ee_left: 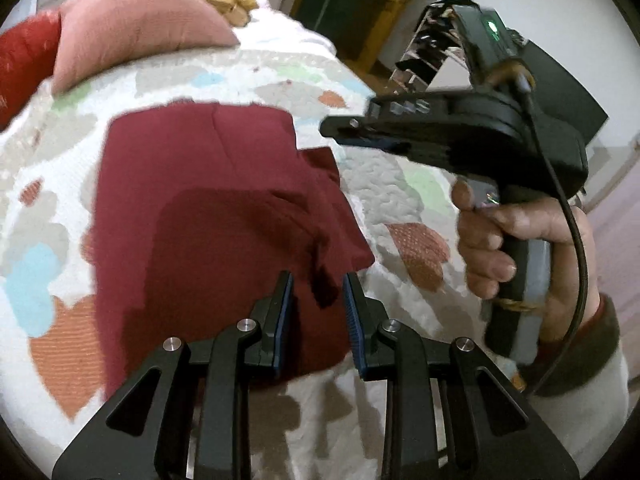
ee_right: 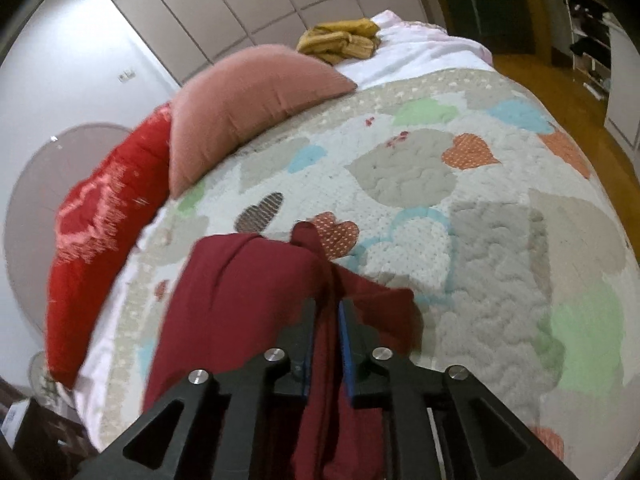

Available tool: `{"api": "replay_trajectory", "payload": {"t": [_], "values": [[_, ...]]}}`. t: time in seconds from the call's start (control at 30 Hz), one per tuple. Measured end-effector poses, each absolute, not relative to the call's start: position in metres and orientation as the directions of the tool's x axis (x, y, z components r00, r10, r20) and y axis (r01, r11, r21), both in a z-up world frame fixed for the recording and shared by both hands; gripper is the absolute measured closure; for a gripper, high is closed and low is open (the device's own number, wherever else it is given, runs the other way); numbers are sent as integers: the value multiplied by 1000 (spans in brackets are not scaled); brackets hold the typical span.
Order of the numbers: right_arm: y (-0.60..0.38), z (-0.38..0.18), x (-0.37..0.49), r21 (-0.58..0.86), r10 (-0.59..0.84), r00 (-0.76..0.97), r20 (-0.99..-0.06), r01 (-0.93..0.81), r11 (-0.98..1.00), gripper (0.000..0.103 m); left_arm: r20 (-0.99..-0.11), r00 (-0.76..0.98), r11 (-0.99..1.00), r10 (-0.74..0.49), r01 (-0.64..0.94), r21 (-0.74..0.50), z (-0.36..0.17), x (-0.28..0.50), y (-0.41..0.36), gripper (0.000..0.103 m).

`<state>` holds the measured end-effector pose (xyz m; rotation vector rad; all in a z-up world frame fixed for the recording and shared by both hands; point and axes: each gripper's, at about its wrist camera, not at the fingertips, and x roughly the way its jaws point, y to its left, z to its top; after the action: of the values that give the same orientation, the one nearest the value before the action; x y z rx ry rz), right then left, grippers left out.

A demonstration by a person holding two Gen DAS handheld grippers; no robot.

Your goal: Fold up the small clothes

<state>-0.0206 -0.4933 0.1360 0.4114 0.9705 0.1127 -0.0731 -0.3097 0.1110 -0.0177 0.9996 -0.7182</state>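
Here we have the dark red knit garment lying on the quilted bedspread with pastel hearts, partly doubled over itself, its near hem close to the quilt's near edge. In the right wrist view a bunched ridge of the same cloth runs up between the blue pads of the right gripper, whose fingers are pressed almost together, pinching that fold. The left gripper hovers low over the near part of the garment with its fingers a little apart; a dark crease of fabric sits in the gap, but we cannot tell whether the pads actually press on it, so we read it as not gripping. In the left wrist view the right tool is seen from the side, held in the person's hand above the garment's right edge.

We judge the step to be carrying a pinched edge across to make the next fold. To do it well we should keep the pinch firm, travel low, and line the carried edge up with the one lying flat before letting go. The left tongs would best pin the resting layer so it does not drag. Beyond lie a dusty pink cushion, a bright red cushion and a mustard-yellow crumpled cloth towards the far corner.
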Motion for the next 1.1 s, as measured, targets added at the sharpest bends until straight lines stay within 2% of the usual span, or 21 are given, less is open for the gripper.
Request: {"api": "replay_trajectory", "payload": {"t": [0.03,0.1,0.17,0.3,0.4,0.6,0.83,0.87,0.9,1.1], "values": [[-493,141,-29,411,298,573,-763,74,909,86,-755,348,772,-556,551,-315,116,-78,-303,71],[-487,145,-45,447,349,570,-744,37,894,64,-751,367,777,-549,554,-297,121,-81,-290,69],[-479,144,-57,455,369,557,-744,18,890,58,-750,386,789,-537,544,-285,123,-84,-276,69],[-462,131,-70,453,398,511,-761,-19,891,58,-755,428,829,-496,492,-266,115,-79,-251,69],[-452,119,-76,462,414,491,-766,-27,887,58,-760,415,837,-501,455,-304,103,-72,-238,69],[-447,104,-63,511,443,487,-752,6,860,58,-762,434,840,-482,478,-259,97,-78,-244,69],[-449,78,-41,605,493,499,-713,82,792,58,-769,413,836,-488,474,-277,93,-77,-244,69],[-449,79,-41,603,490,505,-710,78,794,67,-768,410,833,-491,478,-278,95,-77,-245,69],[-448,82,-42,589,481,511,-713,63,806,83,-767,409,831,-494,482,-279,98,-78,-245,69],[-442,125,-58,411,344,598,-724,-26,911,88,-729,446,823,-519,489,-287,117,-79,-235,69]]}}
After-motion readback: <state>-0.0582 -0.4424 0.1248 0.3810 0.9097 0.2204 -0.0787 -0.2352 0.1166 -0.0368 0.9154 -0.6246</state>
